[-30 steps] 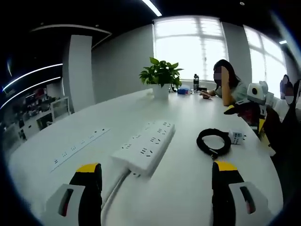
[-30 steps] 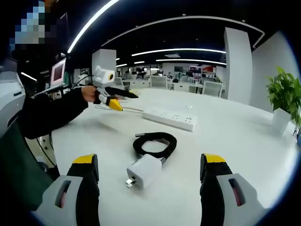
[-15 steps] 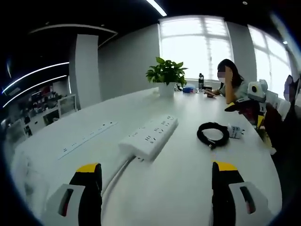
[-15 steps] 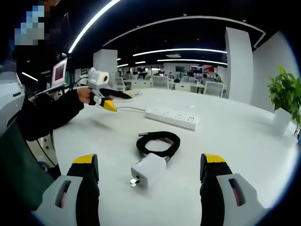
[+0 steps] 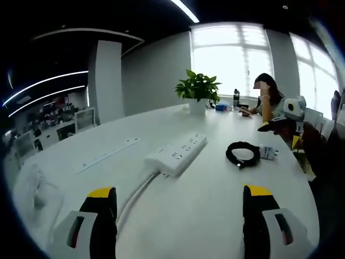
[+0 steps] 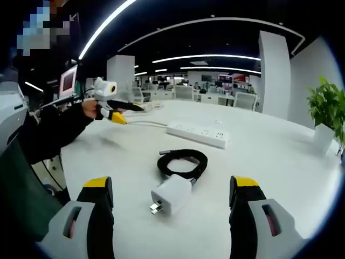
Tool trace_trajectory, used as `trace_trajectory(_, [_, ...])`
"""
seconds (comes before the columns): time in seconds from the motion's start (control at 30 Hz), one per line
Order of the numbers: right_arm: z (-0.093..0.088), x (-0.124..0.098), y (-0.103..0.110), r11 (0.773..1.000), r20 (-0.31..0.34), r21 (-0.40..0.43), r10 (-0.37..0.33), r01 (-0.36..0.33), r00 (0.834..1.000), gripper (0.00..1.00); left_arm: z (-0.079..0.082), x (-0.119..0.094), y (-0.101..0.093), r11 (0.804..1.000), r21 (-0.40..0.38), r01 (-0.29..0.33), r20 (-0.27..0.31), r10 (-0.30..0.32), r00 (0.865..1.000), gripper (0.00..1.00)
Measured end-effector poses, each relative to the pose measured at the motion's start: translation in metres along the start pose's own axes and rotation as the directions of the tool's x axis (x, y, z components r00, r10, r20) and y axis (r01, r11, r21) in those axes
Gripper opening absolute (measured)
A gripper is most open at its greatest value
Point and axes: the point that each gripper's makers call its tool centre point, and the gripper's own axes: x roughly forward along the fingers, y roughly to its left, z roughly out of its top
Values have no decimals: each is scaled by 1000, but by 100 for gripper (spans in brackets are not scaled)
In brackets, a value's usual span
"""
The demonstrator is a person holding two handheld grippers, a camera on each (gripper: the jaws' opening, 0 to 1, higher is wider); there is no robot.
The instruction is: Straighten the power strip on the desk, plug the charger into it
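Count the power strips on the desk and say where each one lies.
2. A thick white power strip lies mid-desk, its cord trailing toward the left claw. A flat strip of sockets sits further left, seemingly flush with the desk. Others may lie out of view.

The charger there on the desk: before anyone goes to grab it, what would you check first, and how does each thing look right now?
1. Right gripper open and empty: ok, jaws spread wide.
2. Charger free to grasp: ok, it lies between the jaws' line, prongs toward the camera.
3. Black cable out of the way: cannot tell; the coil touches the charger.
4. Power strip straightened: cannot tell, it lies at an angle in the left gripper view.
5. Left gripper empty: ok, open.
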Motion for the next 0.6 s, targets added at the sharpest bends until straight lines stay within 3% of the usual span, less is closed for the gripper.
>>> trace_trajectory(0.3, [-2, 4, 2, 1000, 2, -3, 9, -9, 1000, 89, -1, -15, 4, 999, -5, -41, 3, 41, 999, 99])
trace_trajectory(0.6, [-4, 6, 3, 1000, -9, -24, -3, 3, 1000, 90, -14, -26, 3, 999, -26, -33, -8, 33, 999, 99])
